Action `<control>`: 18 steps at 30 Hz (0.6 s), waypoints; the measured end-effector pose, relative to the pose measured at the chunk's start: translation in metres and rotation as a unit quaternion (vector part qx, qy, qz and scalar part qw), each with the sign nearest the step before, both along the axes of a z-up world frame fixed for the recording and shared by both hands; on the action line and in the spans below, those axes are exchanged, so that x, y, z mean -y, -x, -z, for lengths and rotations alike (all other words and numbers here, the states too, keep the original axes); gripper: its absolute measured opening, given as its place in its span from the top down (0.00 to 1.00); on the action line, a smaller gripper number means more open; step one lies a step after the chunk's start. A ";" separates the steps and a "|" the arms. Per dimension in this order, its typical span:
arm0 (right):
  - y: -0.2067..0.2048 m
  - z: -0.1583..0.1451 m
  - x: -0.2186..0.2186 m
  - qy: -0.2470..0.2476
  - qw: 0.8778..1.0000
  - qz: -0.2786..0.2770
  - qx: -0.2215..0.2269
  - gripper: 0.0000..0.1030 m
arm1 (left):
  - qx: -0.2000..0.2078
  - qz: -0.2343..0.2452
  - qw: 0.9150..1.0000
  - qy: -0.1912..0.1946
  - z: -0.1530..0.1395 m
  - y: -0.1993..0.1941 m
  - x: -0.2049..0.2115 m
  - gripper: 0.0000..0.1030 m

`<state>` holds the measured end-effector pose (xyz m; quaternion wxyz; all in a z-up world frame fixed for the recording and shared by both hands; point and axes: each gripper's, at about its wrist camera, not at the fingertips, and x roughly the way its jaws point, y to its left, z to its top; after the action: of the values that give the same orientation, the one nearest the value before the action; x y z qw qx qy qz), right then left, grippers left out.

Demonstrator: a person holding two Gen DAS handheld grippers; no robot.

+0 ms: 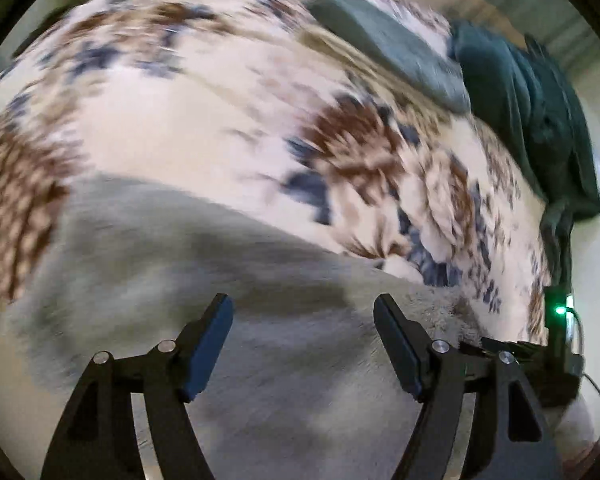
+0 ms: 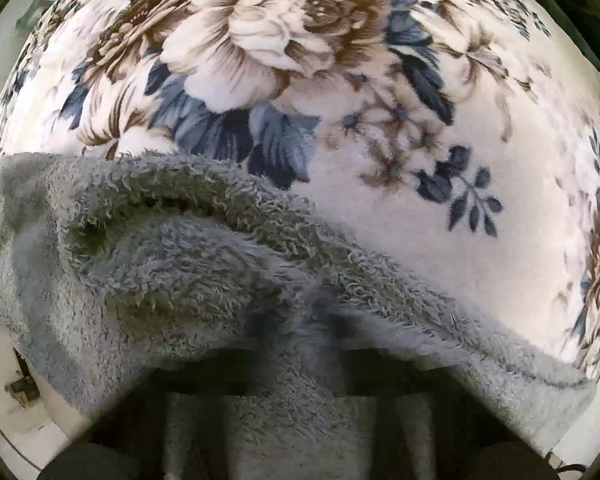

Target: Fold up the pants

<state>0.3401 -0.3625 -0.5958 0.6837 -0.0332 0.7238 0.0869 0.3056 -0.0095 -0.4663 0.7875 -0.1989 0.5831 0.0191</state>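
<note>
The right gripper (image 2: 296, 364) is clamped on a bunched fold of the grey pants (image 2: 220, 264), its fingers buried in the fleece, while the left gripper (image 1: 304, 344) hangs wide open and empty just above them, so one pinch carries the whole fold; if that thick pile slips out, or the loose side sags, the fold will likely land skewed on the floral blanket (image 2: 440, 208). The pants lie on the blanket's near part, and in the blurred left wrist view their long axis seems to run left to right, but which end is the waist cannot be told.
</note>
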 end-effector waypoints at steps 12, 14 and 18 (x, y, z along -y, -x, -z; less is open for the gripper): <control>0.010 0.013 0.124 -0.076 0.966 0.242 -0.055 0.82 | -0.044 0.037 0.998 -0.039 0.046 -0.037 0.044 0.31; 0.006 -0.008 0.132 -0.079 0.967 0.242 -0.029 0.67 | -0.053 0.032 0.997 -0.041 0.046 -0.038 0.043 0.31; 0.009 -0.057 0.103 -0.164 0.971 0.174 0.003 0.60 | -0.046 0.027 0.998 -0.043 0.029 -0.033 0.045 0.31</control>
<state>0.3313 -0.4658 -0.5384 0.6867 0.2055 0.6922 0.0844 0.3389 -0.0543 -0.4955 0.7679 -0.1476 0.6225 0.0322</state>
